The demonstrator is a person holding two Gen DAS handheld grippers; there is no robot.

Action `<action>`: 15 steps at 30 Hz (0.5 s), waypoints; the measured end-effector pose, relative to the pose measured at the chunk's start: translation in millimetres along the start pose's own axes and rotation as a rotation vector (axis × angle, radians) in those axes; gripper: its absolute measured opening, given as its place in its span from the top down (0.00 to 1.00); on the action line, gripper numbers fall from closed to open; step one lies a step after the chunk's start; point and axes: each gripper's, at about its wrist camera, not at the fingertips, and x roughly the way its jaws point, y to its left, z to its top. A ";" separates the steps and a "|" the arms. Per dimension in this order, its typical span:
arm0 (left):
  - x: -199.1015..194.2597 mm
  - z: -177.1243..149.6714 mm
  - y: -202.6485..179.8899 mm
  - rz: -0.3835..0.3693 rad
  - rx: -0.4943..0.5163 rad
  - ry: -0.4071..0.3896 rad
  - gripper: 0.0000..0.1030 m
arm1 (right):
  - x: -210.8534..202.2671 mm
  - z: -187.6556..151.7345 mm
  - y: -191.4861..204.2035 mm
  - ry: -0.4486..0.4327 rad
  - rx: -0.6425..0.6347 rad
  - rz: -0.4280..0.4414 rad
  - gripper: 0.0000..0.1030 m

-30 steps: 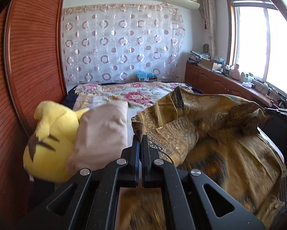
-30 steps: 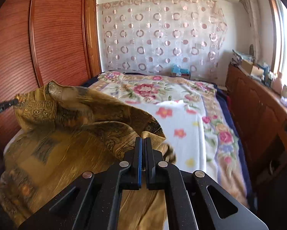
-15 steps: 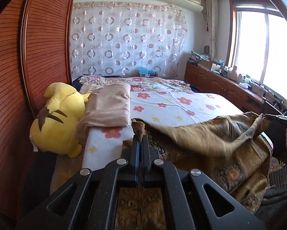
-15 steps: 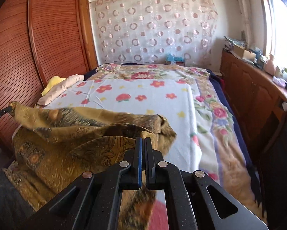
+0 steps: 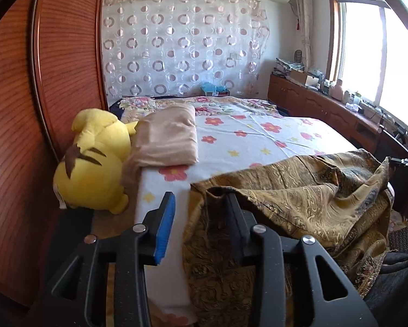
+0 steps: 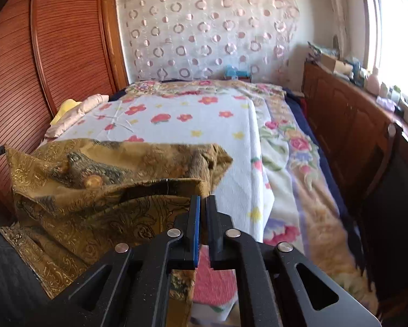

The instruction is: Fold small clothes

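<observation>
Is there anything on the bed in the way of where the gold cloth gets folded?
Nothing visible is. The gold cloth lies at the near edge of the bed, and the flowered sheet beyond it is bare. The beige pillow and the yellow plush toy sit off at the left side, apart from the cloth.

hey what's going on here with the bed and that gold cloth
A person with a hand-held gripper in each hand is folding a gold patterned garment at the near edge of the bed. The left hand-held gripper has just been opening; a cloth corner drapes over one finger, unpinched. The right hand-held gripper is nearly closed at the cloth's edge. A yellow plush toy and a beige pillow lie alongside.
</observation>
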 end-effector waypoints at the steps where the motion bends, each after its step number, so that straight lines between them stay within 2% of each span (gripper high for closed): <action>1: -1.0 2.7 0.9 -0.001 0.003 -0.004 0.59 | -3.2 4.6 3.0 -0.006 -0.010 -0.003 0.95; 5: -16.6 18.8 7.7 -0.018 0.005 -0.059 0.44 | -17.5 16.2 8.5 -0.039 -0.033 -0.018 0.93; 7: -21.6 22.9 14.4 -0.014 -0.001 -0.065 0.35 | -25.9 14.0 11.4 -0.056 -0.042 -0.021 0.87; 8: -20.6 23.9 16.6 -0.003 0.002 -0.059 0.35 | -28.9 11.9 13.1 -0.064 -0.051 -0.029 0.84; 10: -15.3 27.1 19.1 0.016 0.008 -0.051 0.32 | -28.0 16.5 16.8 -0.069 -0.063 -0.038 0.70; 12: -2.2 31.0 20.8 0.001 0.006 -0.035 0.32 | -18.2 17.0 17.2 -0.063 -0.063 -0.031 0.61; 15: 24.8 36.2 18.7 -0.006 0.007 0.004 0.32 | 7.3 22.8 21.1 -0.038 -0.069 -0.021 0.57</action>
